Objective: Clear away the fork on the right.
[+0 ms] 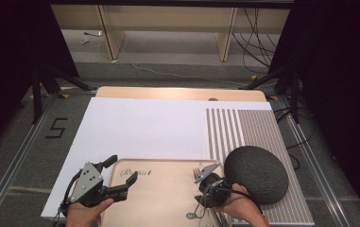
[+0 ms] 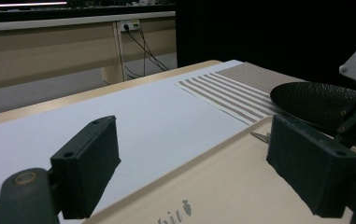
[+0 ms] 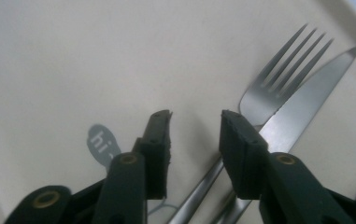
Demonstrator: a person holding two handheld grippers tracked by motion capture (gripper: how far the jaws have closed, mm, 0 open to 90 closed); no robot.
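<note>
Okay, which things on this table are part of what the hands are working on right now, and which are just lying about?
In hand:
- fork on the tray
- knife beside the fork
- right gripper, jaws apart over the cutlery, nothing between them
- left gripper, jaws open at the tray's left edge

Lying about:
- dark bowl
- striped mat
- white sheet

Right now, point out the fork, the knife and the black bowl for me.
fork (image 3: 278, 70): right gripper view, on the tines.
knife (image 3: 316, 88): right gripper view, on the blade.
black bowl (image 1: 256, 174): high view, on the middle of its dark domed surface.
</note>
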